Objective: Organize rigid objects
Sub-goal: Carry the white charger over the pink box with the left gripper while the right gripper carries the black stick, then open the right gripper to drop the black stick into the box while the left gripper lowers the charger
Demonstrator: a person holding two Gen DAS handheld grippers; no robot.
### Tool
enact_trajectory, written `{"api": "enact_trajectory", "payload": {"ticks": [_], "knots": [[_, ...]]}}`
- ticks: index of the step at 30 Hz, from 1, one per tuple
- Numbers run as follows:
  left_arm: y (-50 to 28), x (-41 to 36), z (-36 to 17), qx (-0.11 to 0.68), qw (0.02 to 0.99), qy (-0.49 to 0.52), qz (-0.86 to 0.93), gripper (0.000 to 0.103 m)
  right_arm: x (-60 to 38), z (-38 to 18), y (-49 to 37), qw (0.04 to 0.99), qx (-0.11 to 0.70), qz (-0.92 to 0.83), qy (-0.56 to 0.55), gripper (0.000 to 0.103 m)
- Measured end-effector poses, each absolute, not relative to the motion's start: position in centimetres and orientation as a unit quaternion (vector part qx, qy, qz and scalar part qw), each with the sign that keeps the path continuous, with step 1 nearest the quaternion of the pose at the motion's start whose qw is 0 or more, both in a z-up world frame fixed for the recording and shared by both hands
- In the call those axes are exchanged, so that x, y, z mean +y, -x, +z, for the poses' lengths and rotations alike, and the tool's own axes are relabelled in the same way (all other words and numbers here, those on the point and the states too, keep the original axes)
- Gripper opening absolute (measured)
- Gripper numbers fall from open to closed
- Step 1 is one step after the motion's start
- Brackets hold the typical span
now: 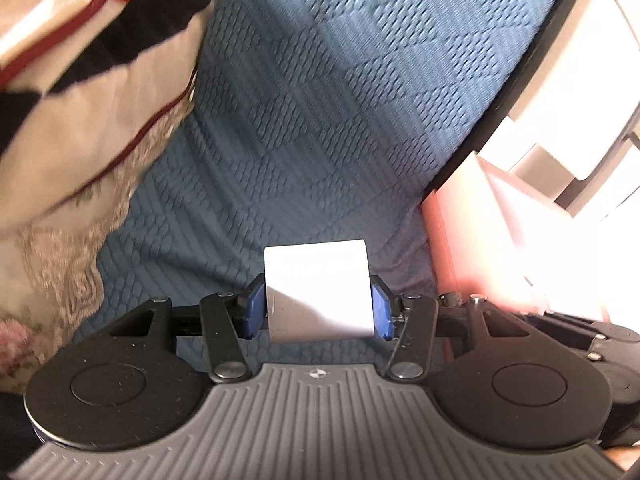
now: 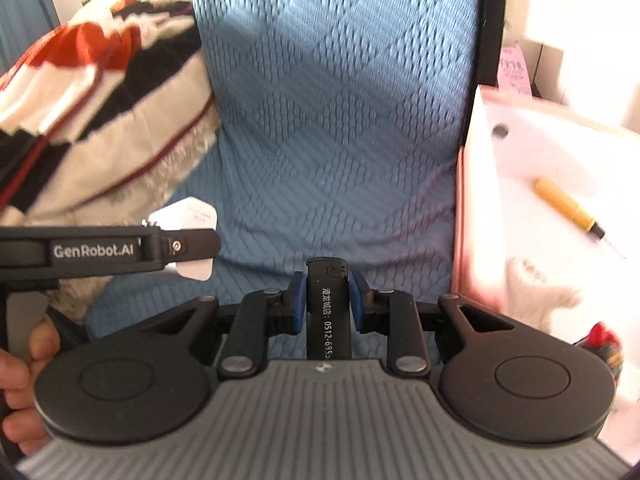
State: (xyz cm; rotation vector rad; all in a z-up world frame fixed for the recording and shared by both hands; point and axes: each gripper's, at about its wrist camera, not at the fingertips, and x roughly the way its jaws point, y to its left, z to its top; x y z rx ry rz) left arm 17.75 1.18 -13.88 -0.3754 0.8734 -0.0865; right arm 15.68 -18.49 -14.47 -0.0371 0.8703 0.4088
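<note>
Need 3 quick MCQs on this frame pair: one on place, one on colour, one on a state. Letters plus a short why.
1. Where does the yellow pen lie?
A. on the blue bedcover
B. in the pink-walled box
C. between the left gripper's pads

2. What colour is the lighter in the right gripper?
A. black
B. white
C. yellow

3. How is the left gripper?
A. open and empty
B. shut on the white box
C. shut on the pen

Answers:
1 B: the pen rests on the white floor of the pink-walled box, right of the blue bedcover.
2 A: a black body with white print shows between the pads.
3 B: both blue pads press the sides of the white box.
</note>
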Motion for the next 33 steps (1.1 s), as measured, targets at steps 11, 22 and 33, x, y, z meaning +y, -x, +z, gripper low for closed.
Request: {"api": "enact_trajectory", "payload": {"ticks": [11,22,33], "knots": [[-18.3,-1.8,-8.4,0.383,0.904,0.174,-0.074,0.058,-22.2,-8.1,-16.0,0.911,0.364,0.195,0.002,0.026],[-19.5,-7.3,-4.7,0.355,0.912,0.166,-0.12,0.058,-27.7,-4.3,-15.9,0.931,0.329,0.158,0.006,0.026],[-19.8,-14.4,-3.6,0.352,0.91,0.146,-0.165,0.058,-34.0,-3.9,-15.2,0.94,0.322,0.114,0.002,0.026]]}}
